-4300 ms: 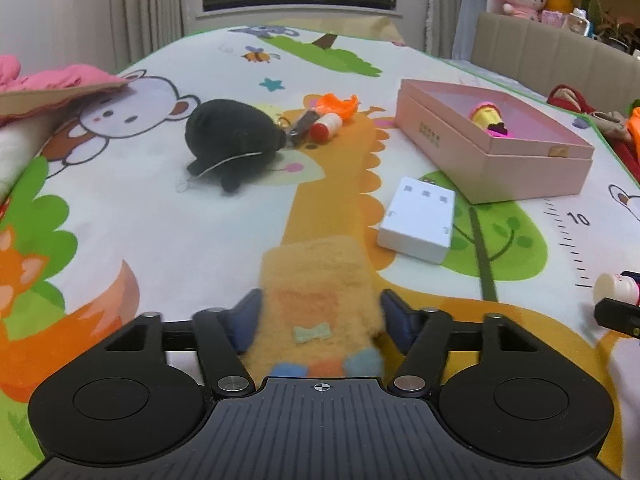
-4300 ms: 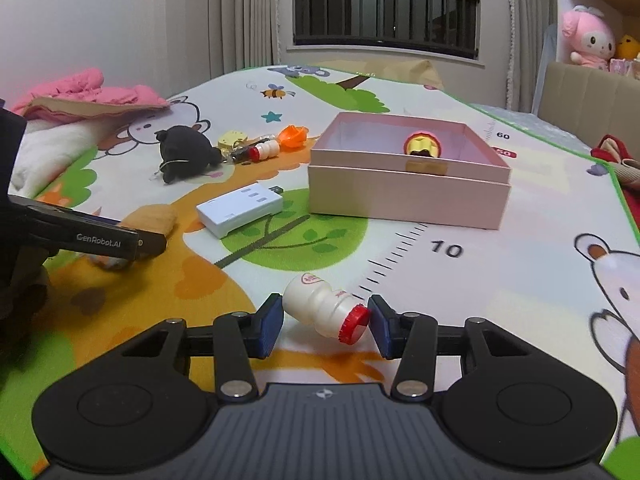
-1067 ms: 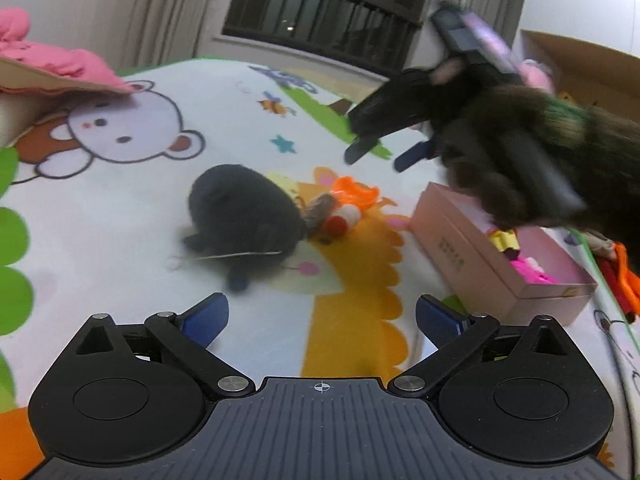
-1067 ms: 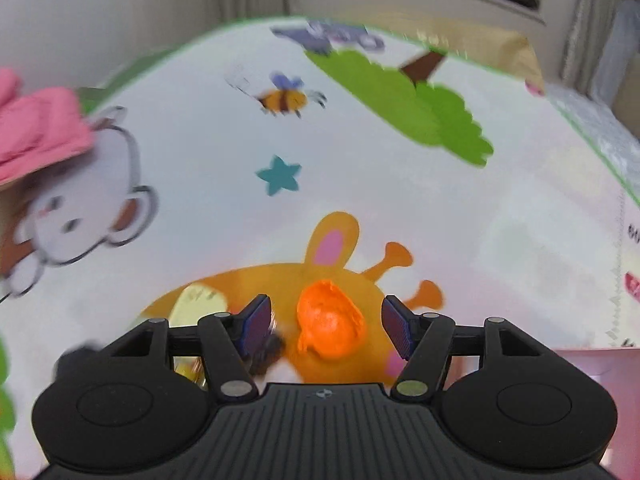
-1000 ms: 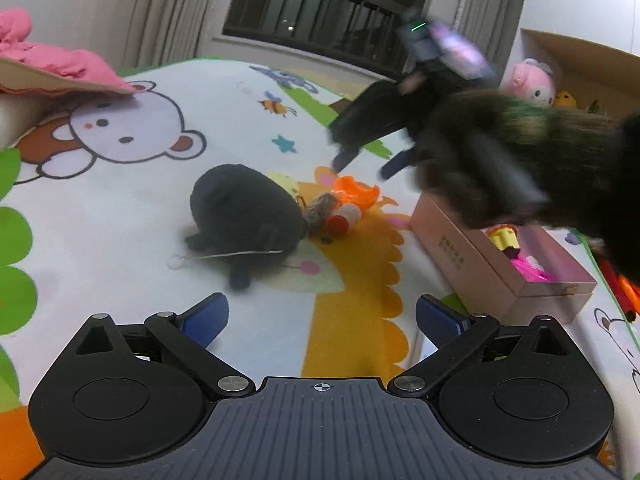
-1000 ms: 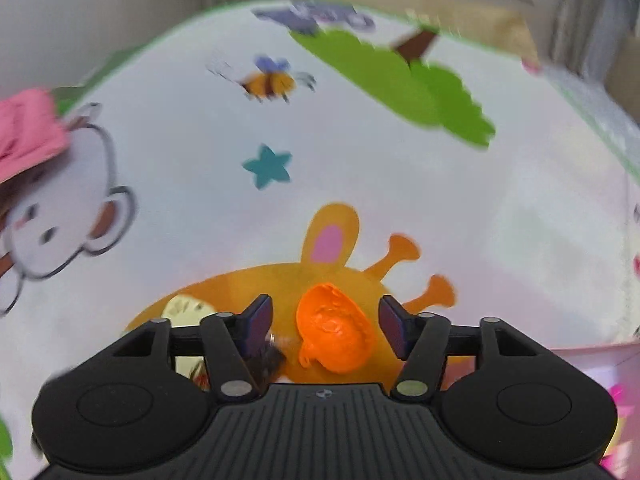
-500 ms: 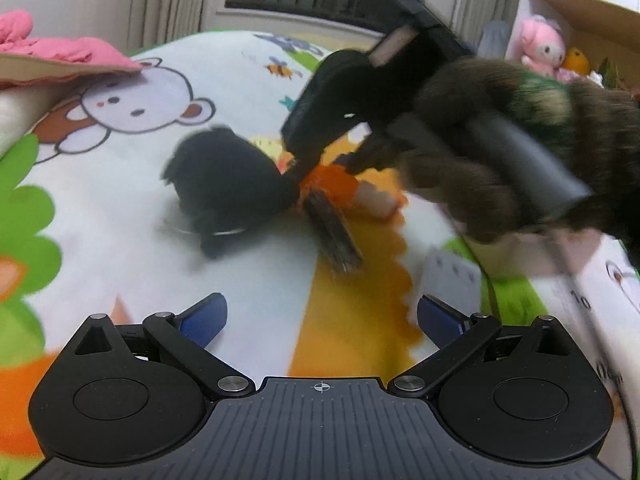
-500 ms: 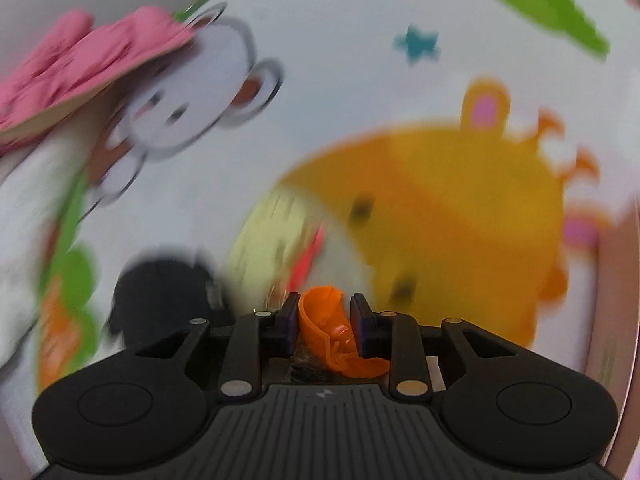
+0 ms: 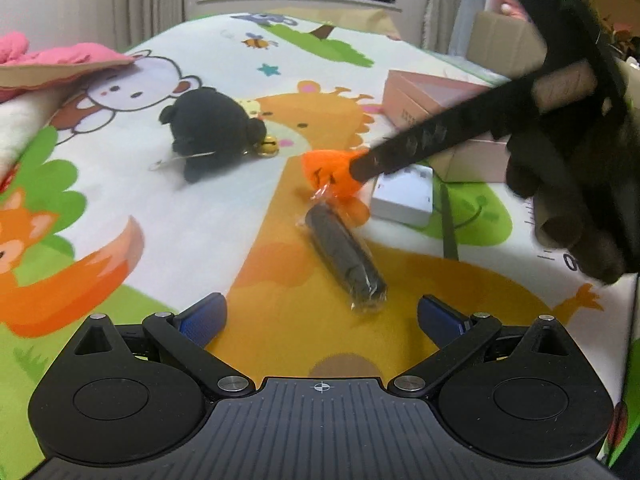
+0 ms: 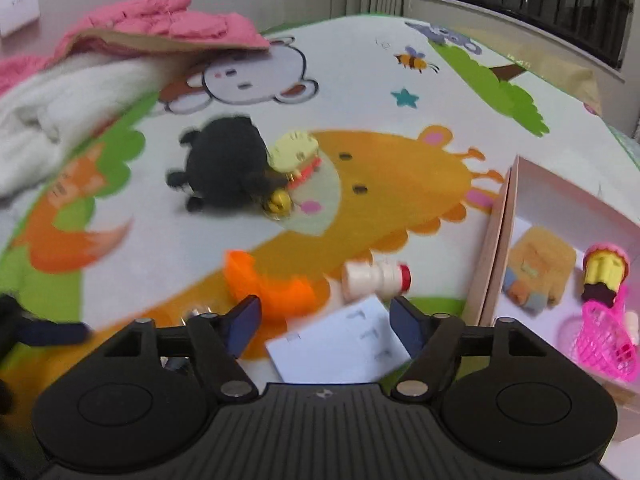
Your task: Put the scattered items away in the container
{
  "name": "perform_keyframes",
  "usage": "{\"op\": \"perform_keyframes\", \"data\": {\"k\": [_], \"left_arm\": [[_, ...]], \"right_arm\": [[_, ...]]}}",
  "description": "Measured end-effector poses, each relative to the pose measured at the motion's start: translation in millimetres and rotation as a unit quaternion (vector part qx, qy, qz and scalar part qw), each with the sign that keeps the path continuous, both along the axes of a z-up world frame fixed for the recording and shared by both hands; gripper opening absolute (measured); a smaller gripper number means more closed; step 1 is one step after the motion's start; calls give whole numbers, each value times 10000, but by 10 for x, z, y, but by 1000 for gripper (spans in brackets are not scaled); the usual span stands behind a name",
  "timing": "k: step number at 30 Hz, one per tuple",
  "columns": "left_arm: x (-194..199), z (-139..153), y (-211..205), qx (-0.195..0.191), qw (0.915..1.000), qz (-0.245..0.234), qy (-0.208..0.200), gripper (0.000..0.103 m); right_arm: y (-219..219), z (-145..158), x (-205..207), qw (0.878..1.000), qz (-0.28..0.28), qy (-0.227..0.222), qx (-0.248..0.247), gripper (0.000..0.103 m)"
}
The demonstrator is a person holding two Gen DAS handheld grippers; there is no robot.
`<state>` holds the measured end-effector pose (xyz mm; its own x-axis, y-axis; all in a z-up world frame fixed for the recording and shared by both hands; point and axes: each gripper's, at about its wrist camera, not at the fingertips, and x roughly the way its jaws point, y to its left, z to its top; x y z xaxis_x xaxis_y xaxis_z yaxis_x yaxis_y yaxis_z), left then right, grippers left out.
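Right wrist: claw [image 10: 324,322] has released orange toy [image 10: 268,286]

Even indoor light falls on the mat [image 9: 224,216], shadows soft beneath the black plush [image 9: 208,132]. Fisheye bends edges in both views. Motion blur smears the right wrist view, especially the orange toy [image 10: 268,284].

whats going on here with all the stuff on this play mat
A person with a gripper in each hand is tidying toys into the pink box, which already holds a tan plush, a yellow-pink toy and a pink basket. The right gripper is open, by the orange toy, not clamped on it. The left gripper is open and empty, near a wrapped dark roll. The black plush, small bottle and white box lie outside.
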<state>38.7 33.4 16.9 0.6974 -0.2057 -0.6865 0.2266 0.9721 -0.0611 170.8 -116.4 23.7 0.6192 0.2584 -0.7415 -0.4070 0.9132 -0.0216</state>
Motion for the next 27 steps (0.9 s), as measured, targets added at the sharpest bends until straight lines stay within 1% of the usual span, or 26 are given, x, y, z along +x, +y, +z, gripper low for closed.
{"op": "perform_keyframes", "data": {"k": [1,2,4,5,6,7,8,9,10,11,13,16,17,18,19,20,21,23,25,27], "left_arm": [[-36,17,-8,22,10000,12,14,103],[-71,32,-15,60,10000,25,12,103],[-129,50,-24,154,9999,65,9,103],[-154,49,-25,182,9998,89,31,103],[-169,42,-26,195,9997,113,63,103],[-181,27,-24,205,9996,146,105,103],[-191,11,-29,227,9995,179,130,103],[-195,-1,-43,272,9993,207,143,103],[-202,-13,-64,324,9991,230,151,103],[-208,-19,-85,360,9989,252,144,103],[-206,-12,-118,300,9991,300,97,103],[-169,19,-151,-57,9991,414,0,103],[-147,24,-166,-171,9989,441,-67,103],[-119,25,-192,-197,9986,475,-135,103],[-87,23,-231,-126,9984,512,-207,103],[-58,18,-275,-5,9982,526,-292,103],[-35,10,-317,121,9979,523,-369,103],[6,-13,-381,286,9977,454,-404,103],[30,-43,-408,343,9979,389,-389,101],[56,-72,-417,430,9976,398,-364,85]], "right_arm": [[7,-59,7,10000,-54,-25,-1,75],[-4,-92,-23,9998,-94,-164,-45,77],[-50,-121,-102,9994,-77,-324,-113,76],[-83,-118,-167,9994,-53,-347,-78,71],[-108,-117,-246,9993,24,-361,-46,62],[-137,-109,-336,9992,117,-376,-43,58],[-174,-94,-439,9991,196,-367,-59,49],[-220,-89,-540,9992,277,-278,-45,37],[-287,-99,-637,9993,356,-135,5,33],[-367,-109,-750,9992,382,-59,26,33],[-502,-117,-963,9993,334,-155,-97,33],[-698,-75,-1259,9989,122,-412,-211,33],[-759,-56,-1354,9983,41,-541,-203,35],[-819,-38,-1445,9976,-45,-673,-166,43],[-880,-24,-1528,9966,-167,-804,-86,47],[-943,-16,-1605,9952,-325,-924,34,56],[-997,-14,-1669,9935,-502,-1010,180,61],[-1095,-31,-1766,9902,-789,-1044,492,62],[-1163,-64,-1824,9875,-964,-992,761,62],[-1176,-102,-1849,9862,-1029,-934,896,64]]}}
